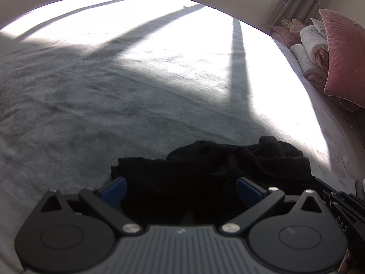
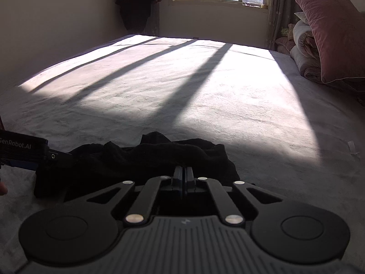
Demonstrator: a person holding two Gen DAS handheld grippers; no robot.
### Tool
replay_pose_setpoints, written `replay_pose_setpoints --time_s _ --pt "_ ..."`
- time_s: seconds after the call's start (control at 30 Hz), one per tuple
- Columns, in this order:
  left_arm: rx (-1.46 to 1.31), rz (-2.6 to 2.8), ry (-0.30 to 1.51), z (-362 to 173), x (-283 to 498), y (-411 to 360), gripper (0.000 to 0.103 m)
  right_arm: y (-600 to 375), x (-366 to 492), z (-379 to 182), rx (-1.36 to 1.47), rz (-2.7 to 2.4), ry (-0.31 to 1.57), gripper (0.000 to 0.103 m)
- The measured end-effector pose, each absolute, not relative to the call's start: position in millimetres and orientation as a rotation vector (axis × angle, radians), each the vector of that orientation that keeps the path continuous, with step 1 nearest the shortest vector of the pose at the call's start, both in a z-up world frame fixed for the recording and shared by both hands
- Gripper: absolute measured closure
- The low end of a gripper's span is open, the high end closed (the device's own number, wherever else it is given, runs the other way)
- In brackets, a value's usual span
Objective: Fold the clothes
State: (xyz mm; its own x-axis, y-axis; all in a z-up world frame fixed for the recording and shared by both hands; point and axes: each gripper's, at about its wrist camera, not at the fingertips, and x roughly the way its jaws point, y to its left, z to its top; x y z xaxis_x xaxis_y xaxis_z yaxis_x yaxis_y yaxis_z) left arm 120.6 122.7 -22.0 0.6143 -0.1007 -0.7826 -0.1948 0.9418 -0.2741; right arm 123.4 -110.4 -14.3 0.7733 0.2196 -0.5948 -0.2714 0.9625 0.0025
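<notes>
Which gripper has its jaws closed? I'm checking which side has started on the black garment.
The right gripper: its fingers meet over the black garment. The left gripper stands wide open, blue pads apart.

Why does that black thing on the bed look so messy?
The black garment is crumpled in a heap near the front edge of the bed, not folded yet. The left gripper stands open over it; the right gripper is closed at its edge.
</notes>
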Motion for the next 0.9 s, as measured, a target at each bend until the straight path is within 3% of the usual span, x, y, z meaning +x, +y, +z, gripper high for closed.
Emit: replay_pose_setpoints --time_s 0.47,0.9 --pt "-0.296 0.101 0.917 -27.5 119.7 123.8 0.002 -201.2 121.3 7.8 0.007 0.038 0.568 0.103" --pt "-0.249 0.090 0.944 -35.4 130.6 108.4 0.016 -265.2 121.7 0.8 0.023 -0.144 0.581 0.103"
